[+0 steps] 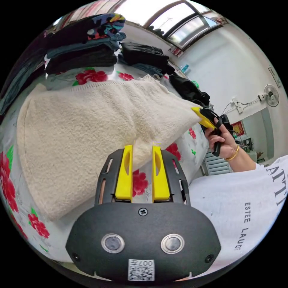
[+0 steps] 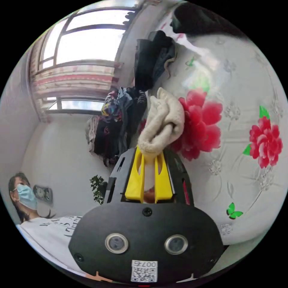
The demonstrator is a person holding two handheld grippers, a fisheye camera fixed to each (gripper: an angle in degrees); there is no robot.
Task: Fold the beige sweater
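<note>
The beige sweater (image 1: 90, 129) lies spread on a floral sheet (image 1: 18, 192), its near edge lifted. In the left gripper view, my left gripper (image 1: 142, 148) has its yellow jaws closed on a thick fold of that edge. The right gripper (image 1: 201, 116), held in a hand, pinches the sweater's stretched corner at the right. In the right gripper view, my right gripper (image 2: 150, 154) is shut on a bunched roll of the beige sweater (image 2: 163, 123), which hangs in front of the sheet.
Stacks of dark folded clothes (image 1: 84, 48) stand along the far side of the bed, with more dark garments (image 1: 189, 88) to the right. A person in a white T-shirt (image 1: 240, 204) stands at the bed's edge. A window (image 2: 84, 39) is behind.
</note>
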